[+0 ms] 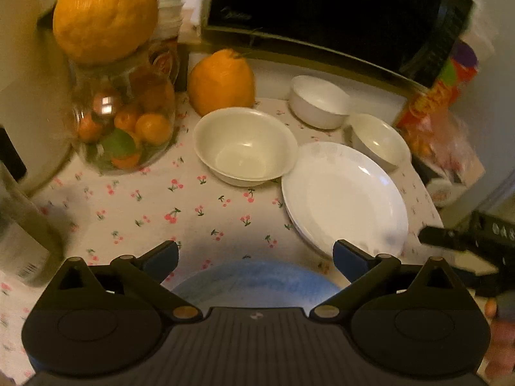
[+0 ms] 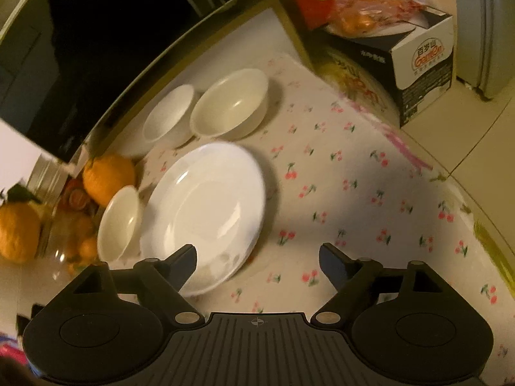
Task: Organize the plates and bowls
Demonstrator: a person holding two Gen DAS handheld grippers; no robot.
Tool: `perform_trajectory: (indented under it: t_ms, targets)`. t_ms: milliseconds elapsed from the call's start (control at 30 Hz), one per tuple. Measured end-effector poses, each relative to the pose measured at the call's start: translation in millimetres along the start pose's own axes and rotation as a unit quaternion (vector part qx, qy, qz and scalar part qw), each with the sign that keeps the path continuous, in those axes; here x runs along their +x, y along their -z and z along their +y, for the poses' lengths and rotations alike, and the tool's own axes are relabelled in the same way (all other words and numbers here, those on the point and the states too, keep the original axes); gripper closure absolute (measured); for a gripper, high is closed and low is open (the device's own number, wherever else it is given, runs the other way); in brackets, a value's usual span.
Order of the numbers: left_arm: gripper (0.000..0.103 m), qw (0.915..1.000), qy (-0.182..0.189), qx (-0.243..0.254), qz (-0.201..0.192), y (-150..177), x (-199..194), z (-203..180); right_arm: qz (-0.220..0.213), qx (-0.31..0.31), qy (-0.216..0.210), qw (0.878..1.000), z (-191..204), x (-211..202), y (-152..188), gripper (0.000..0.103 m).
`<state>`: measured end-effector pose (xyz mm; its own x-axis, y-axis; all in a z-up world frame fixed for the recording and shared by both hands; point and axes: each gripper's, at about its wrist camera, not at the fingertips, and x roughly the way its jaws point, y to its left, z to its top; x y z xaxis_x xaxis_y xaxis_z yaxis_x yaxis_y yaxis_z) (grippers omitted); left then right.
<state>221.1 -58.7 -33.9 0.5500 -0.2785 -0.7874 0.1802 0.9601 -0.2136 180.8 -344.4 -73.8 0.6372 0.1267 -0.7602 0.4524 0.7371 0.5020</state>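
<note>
Stacked white plates [image 1: 344, 196] lie on the cherry-print tablecloth [image 1: 145, 212], and show in the right wrist view [image 2: 206, 212]. A cream bowl [image 1: 244, 146] sits left of them; two smaller white bowls [image 1: 318, 101] [image 1: 379, 140] sit behind. In the right wrist view these bowls are one at the left [image 2: 120, 222] and two at the back [image 2: 169, 119] [image 2: 230, 107]. A blue plate [image 1: 257, 281] lies under my left gripper [image 1: 256, 255], which is open and empty. My right gripper [image 2: 257, 262] is open and empty, its left finger over the white plates' near rim; it also shows in the left wrist view [image 1: 466, 241].
A black microwave [image 1: 322, 9] stands at the back. A glass jar of citrus [image 1: 122, 119] with a large orange fruit [image 1: 106, 13] on top stands left; another orange fruit [image 1: 222, 82] is beside it. A red snack bag [image 1: 431, 103] and a carton [image 2: 418, 64] stand right. The table edge [image 2: 476, 212] runs right.
</note>
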Motion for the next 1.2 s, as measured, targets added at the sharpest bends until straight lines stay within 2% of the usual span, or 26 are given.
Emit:
perform_trajectory:
  t_ms: [133, 267, 333, 500, 667, 767, 833, 1000, 1200]
  targets:
    - [0.003, 0.9998, 0.005, -0.017, -0.004, -6, 16, -3, -0.011, 0.008, -0.005, 1.000, -5, 10, -8, 0.017]
    - [0.009, 0.9998, 0.007, -0.016, -0.013, -9, 28, -7, -0.025, 0.016, -0.015, 0.999, -6, 21, -15, 0.017]
    - [0.015, 0.9997, 0.011, -0.017, -0.016, -10, 35, -8, -0.033, 0.015, -0.020, 0.999, -6, 25, -18, 0.017]
    - [0.038, 0.9995, 0.024, -0.016, -0.016, -11, 49, -10, -0.061, -0.006, -0.033, 0.998, 0, 35, -24, 0.017]
    - [0.054, 0.9989, 0.041, -0.012, -0.020, -10, 59, -13, -0.076, -0.028, -0.039, 0.996, 6, 44, -26, 0.018]
    - [0.061, 0.9987, 0.045, -0.016, -0.018, -9, 64, -14, -0.082, -0.033, -0.037, 0.995, 7, 49, -27, 0.025]
    - [0.064, 0.9986, 0.048, -0.017, -0.017, -9, 67, -14, -0.081, -0.033, -0.035, 0.996, 8, 53, -27, 0.032]
    - [0.074, 0.9983, 0.053, -0.013, -0.021, -8, 68, -15, -0.063, -0.033, -0.030, 0.997, 7, 65, -26, 0.060]
    - [0.089, 0.9973, 0.069, -0.012, -0.023, -7, 71, -14, -0.054, -0.024, -0.030, 0.998, 3, 69, -26, 0.079]
